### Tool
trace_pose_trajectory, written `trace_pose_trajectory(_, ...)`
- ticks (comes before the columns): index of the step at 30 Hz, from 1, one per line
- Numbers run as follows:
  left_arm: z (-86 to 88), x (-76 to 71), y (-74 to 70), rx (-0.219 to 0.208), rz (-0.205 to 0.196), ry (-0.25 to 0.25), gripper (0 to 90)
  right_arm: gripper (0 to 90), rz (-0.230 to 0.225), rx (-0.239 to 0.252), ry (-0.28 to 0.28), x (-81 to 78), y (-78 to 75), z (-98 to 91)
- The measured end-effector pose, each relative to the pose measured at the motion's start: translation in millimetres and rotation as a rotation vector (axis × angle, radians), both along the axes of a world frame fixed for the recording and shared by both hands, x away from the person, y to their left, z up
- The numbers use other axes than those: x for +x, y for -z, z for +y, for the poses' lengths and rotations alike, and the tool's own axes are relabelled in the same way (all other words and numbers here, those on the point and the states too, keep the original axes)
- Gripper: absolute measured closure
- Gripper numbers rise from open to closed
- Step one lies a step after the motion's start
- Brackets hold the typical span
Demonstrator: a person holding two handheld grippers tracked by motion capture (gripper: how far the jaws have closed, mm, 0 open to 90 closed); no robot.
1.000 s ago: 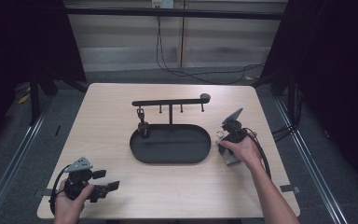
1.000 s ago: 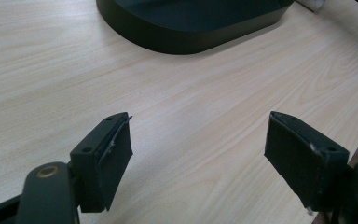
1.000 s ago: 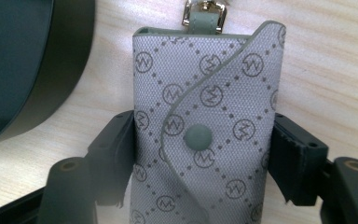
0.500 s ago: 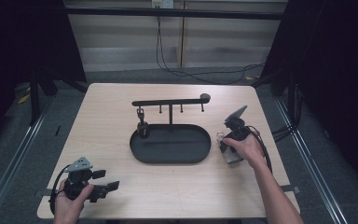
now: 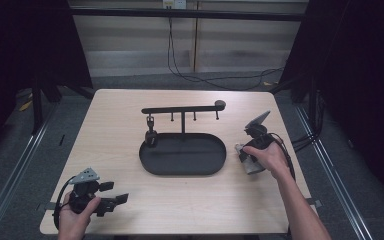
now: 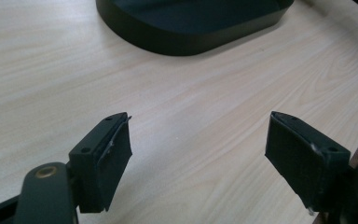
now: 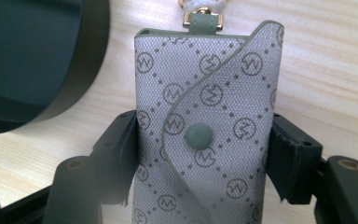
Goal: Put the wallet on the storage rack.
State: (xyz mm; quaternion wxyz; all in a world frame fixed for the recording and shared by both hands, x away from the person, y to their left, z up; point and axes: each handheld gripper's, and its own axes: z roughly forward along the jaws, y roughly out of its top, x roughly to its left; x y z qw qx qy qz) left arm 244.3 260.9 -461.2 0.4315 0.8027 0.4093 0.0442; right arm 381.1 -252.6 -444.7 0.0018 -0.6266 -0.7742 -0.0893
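Pouch (image 7: 205, 140), grey and patterned, is lying at the tray's (image 5: 182, 167) three o'clock, with the right gripper (image 7: 203, 154) clenching its sides. Left gripper (image 6: 198, 158) is hovering released at seven o'clock.

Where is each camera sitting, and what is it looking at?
High view: above the table, looking down; both forearms, left gripper, right gripper.
Left gripper view: on the left gripper, facing the black tray; open jaws.
Right gripper view: on the right gripper, facing the key pouch; jaws squeezing it.
All three views share the tray.
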Motion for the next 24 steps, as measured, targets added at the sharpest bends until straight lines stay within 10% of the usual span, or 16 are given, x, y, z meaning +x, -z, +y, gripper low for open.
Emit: trace_pose_trajectory(24,0.4,-1.2,-1.0,-0.022,-0.010,-0.004,22.1,33.8,-0.039,0.048,0.010,0.1,-30.4,-9.8)
